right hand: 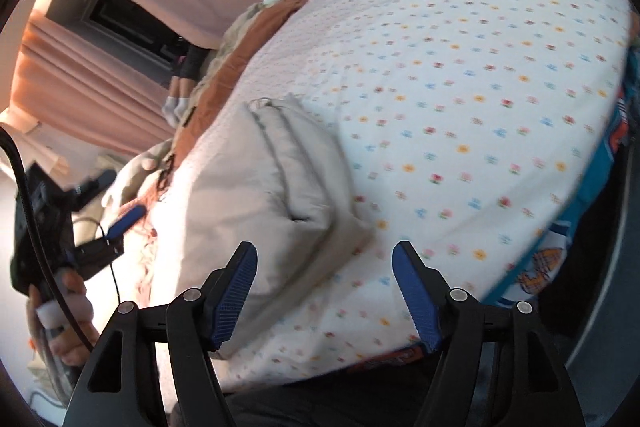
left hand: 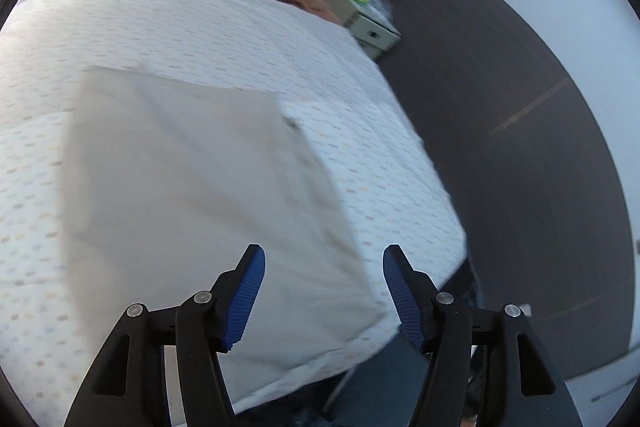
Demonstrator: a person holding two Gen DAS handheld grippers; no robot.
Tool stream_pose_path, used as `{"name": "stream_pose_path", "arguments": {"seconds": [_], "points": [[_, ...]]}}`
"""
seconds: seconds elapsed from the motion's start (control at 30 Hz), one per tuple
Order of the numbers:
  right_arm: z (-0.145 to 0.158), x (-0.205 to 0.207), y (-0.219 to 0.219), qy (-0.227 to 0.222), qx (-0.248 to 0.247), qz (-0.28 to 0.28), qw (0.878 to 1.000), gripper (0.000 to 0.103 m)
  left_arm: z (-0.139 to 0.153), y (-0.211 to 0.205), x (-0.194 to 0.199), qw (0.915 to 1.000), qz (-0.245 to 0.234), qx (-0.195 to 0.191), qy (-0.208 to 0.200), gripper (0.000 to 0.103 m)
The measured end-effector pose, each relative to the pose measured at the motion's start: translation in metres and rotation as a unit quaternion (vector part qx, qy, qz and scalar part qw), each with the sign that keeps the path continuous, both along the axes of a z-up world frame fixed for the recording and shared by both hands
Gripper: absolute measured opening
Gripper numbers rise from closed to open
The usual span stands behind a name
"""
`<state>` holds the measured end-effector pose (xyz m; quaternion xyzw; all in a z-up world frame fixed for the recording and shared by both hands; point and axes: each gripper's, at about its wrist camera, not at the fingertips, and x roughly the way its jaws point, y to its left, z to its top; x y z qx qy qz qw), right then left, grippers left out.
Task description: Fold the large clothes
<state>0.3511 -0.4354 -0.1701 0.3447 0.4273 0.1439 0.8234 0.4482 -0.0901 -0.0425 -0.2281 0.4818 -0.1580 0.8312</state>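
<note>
Both grippers open, nothing between the jaws: left gripper [left hand: 324,291], right gripper [right hand: 325,289]. Folded beige garment [left hand: 200,187] on the bed [left hand: 200,27], at 11 o'clock from each, long axis 12-to-6. Left looks nearer. Bed edge at 3 o'clock; clear sheet beyond at 12.

Left claw [left hand: 324,293] gapes empty above beige folded garment [left hand: 192,187] on bed [left hand: 240,27].
</note>
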Motion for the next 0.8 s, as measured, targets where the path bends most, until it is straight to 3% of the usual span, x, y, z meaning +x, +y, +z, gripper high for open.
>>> {"name": "stream_pose_path", "arguments": {"seconds": [0.37, 0.47, 0.53, 0.63, 0.8], "points": [[-0.016, 0.040, 0.033, 0.013, -0.012, 0.015, 1.000, 0.069, -0.025, 0.084, -0.045, 0.9927, 0.106, 0.047, 0.031, 0.063], [-0.024, 0.047, 0.036, 0.022, -0.018, 0.013, 1.000, 0.054, -0.038, 0.097, -0.054, 0.9902, 0.117, 0.058, 0.049, 0.063], [-0.025, 0.049, 0.034, 0.019, -0.015, 0.010, 1.000, 0.031, -0.049, 0.103, -0.059, 0.9887, 0.123, 0.057, 0.064, 0.063], [-0.021, 0.047, 0.027, -0.004, -0.005, 0.010, 1.000, 0.014, -0.063, 0.108, -0.061, 0.9872, 0.127, 0.055, 0.079, 0.063], [-0.014, 0.039, 0.018, -0.026, -0.001, 0.003, 1.000, 0.009, -0.077, 0.103, -0.061, 0.9865, 0.125, 0.053, 0.092, 0.063]]}}
